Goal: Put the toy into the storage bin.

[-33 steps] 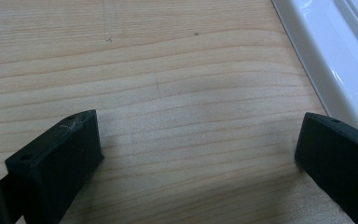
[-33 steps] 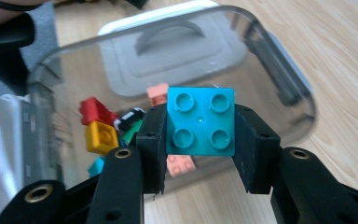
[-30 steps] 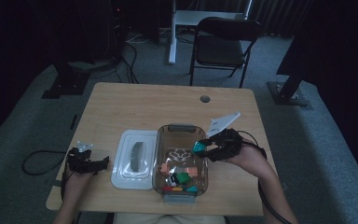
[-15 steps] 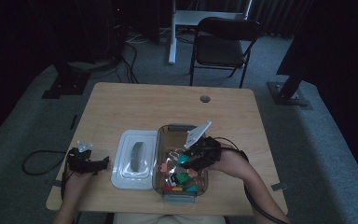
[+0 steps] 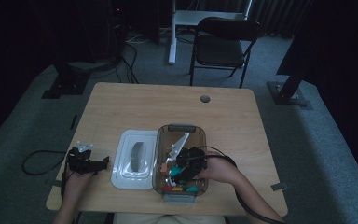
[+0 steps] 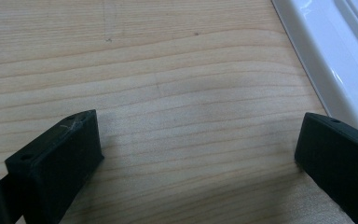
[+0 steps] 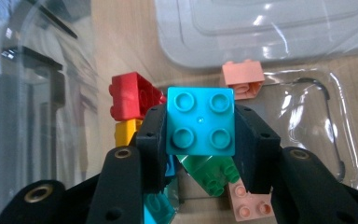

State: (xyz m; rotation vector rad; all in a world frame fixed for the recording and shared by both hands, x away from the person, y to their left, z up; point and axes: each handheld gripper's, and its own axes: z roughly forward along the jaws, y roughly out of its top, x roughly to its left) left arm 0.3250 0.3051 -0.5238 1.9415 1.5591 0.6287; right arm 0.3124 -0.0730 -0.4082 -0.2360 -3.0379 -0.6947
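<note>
1. Right gripper: jaws are closed on a turquoise four-stud brick, which is clamped on both sides between the pads, studs facing the camera.
2. The held brick is seen low inside the clear bin, just above other bricks.
3. Under and around the jaws, a red brick, a yellow brick, a green brick and two salmon bricks are seen; one salmon brick lies by the far wall of the bin, the other is near the right jaw.
4. In the high view the right gripper is placed over the near half of the bin, held by the right hand.
5. Left gripper: jaws are spread wide, nothing is held between them; bare desk wood is seen under them.
6. The right-side jaw in the left gripper view is just beside the rim of the white lid; contact cannot be told.
7. In the high view the left gripper rests at the desk's left edge, pointed at the white lid, which lies flat just left of the bin.
</note>
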